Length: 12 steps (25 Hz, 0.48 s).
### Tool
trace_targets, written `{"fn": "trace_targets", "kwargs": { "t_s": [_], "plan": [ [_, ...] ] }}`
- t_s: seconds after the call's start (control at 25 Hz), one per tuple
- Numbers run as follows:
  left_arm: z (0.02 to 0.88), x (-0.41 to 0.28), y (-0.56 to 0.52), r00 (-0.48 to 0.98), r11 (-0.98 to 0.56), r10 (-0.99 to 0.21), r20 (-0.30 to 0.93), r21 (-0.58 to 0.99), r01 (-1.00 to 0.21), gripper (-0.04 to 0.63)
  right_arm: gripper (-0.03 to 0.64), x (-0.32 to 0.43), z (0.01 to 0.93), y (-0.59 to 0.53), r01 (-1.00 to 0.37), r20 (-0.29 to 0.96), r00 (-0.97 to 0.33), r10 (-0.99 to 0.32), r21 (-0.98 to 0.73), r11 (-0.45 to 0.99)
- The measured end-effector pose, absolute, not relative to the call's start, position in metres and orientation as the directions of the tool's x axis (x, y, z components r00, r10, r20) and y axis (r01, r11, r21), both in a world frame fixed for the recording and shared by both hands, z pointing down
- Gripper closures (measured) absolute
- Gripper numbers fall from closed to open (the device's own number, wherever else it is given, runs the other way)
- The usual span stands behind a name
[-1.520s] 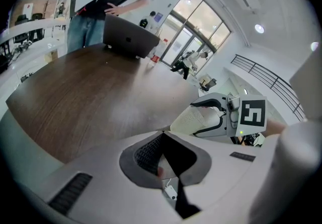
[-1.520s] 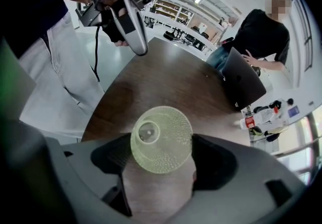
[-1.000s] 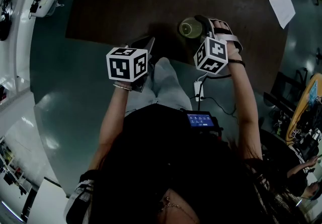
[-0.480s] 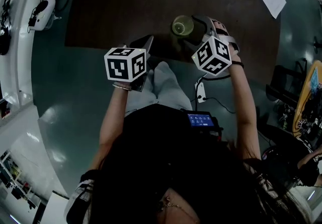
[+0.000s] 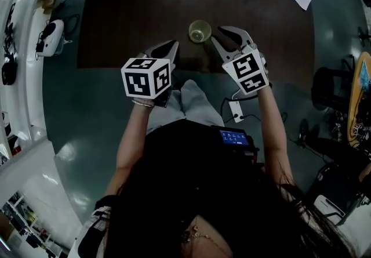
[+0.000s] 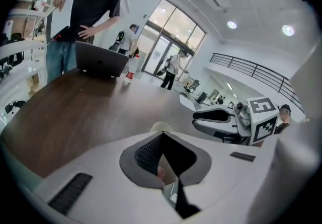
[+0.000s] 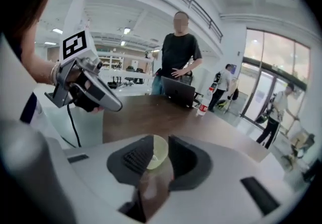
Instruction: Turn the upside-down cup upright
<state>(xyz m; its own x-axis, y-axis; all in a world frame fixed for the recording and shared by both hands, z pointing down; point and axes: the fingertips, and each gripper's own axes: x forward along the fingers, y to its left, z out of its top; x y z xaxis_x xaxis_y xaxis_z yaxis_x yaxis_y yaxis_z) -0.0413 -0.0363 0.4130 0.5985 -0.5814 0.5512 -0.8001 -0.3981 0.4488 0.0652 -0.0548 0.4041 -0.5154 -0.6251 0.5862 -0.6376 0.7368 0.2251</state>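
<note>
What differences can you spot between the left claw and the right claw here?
The left claw has jaws that meet at the tips. The right claw has jaws that have just been closing and show a gap, with nothing between them. The right claw's tips are closer to the upright cup than the left claw's. Both hold nothing and point over the near edge of the brown table.

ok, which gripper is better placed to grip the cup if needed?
Probably right. The right gripper points at the upright cup with its jaws apart, and the cup shows through the gap. The jaws have just been closing but grip nothing. The left gripper has its jaws shut.
</note>
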Motion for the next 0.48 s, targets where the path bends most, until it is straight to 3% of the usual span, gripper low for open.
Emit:
{"fn": "trace_targets", "kwargs": {
  "t_s": [0.12, 0.48],
  "plan": [
    [0.398, -0.033, -0.034, 0.605, -0.425, -0.596, 0.528, 0.432, -0.795, 0.594, 0.562, 0.073, 0.39, -0.048, -0.733, 0.514, -0.521, -0.682, 0.14, 0.666],
    [0.371, -0.026, -0.019, 0.621, -0.47, -0.63, 0.466, 0.408, -0.783, 0.594, 0.577, 0.086, 0.37, -0.023, -0.855, 0.391, -0.499, -0.773, -0.077, 0.513]
  ]
}}
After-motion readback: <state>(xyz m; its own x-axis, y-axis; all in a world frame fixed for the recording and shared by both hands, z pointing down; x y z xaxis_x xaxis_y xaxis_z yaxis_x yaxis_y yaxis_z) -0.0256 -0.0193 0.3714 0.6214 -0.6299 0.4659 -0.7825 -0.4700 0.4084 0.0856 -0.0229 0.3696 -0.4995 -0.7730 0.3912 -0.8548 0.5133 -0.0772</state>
